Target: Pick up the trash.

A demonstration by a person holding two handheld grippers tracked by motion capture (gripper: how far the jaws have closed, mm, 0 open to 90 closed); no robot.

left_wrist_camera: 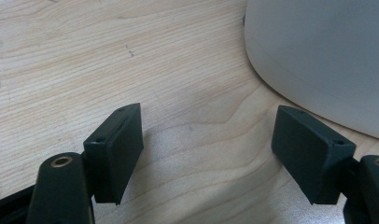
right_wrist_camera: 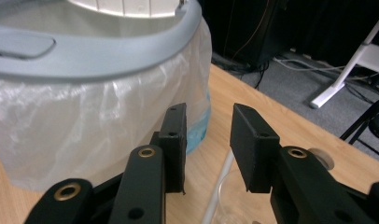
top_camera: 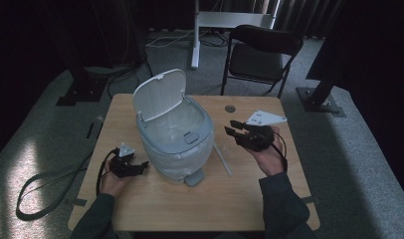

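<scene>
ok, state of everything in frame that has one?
bin lid: open, tipped back
bin liner: fitted, folded out under the rim
left gripper: open, nothing between the fingers, beside the bin
right gripper: open, nothing held
chair: unfolded, nobody on it

At frame centre a bin (top_camera: 172, 134) with raised lid stands on the table (top_camera: 250, 199). Lower left, the left gripper (top_camera: 143, 165) sits beside it; right of centre, the right gripper (top_camera: 231, 126) hovers, jaws parted, above a white rod (top_camera: 222, 158).
</scene>
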